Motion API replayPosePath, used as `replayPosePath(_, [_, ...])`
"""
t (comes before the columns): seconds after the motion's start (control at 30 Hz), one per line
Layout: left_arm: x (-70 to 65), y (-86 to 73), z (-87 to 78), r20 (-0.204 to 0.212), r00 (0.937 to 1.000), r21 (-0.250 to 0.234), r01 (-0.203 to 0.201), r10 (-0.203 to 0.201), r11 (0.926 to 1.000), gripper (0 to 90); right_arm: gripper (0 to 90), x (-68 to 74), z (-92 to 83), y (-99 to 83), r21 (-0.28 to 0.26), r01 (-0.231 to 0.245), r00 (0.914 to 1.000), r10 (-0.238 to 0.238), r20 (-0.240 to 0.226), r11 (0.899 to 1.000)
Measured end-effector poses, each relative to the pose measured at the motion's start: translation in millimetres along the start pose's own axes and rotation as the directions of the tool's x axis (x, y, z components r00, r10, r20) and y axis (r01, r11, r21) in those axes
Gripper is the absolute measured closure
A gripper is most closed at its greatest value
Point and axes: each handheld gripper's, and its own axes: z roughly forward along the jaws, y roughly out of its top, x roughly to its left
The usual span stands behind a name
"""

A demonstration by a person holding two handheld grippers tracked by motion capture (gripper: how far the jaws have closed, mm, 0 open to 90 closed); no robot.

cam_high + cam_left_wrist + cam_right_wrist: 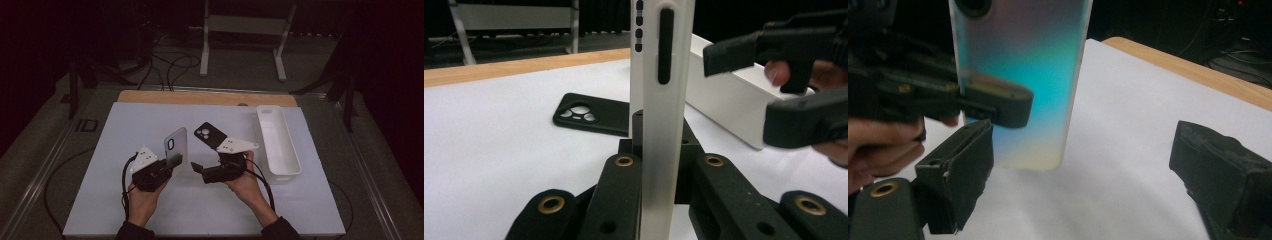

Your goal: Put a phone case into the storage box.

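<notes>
Our left claw [172,162] pinches the iridescent case [175,145] upright; our right claw [197,167] stands spread beside it, empty, above the table [125,130].

The iridescent blue-green phone case [1020,80] has frosted white edges. Beside it lies a matte black case [210,135]. Beyond that case stands a plain white tray [287,155].

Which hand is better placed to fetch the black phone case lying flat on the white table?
Right. The right gripper is open and empty, near the black phone case. The left gripper is shut on the upright iridescent phone.
</notes>
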Motion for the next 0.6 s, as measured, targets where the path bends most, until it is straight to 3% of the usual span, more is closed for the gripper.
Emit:
replayPosePath(0.3, [-5.3,-4.8,5.3,-0.014,0.9997,0.008,-0.02,0.02,0.9998,85.6,10.7,5.5,-0.2,25.8,-0.043,-0.038,0.9993,0.037,-0.009,0.998])
replayPosePath(0.6, [-11.0,-6.9,9.7,-0.003,0.9996,0.017,-0.028,0.028,0.9995,85.6,10.9,13.7,12.5,37.8,-0.04,-0.071,0.9966,0.069,-0.045,0.997])
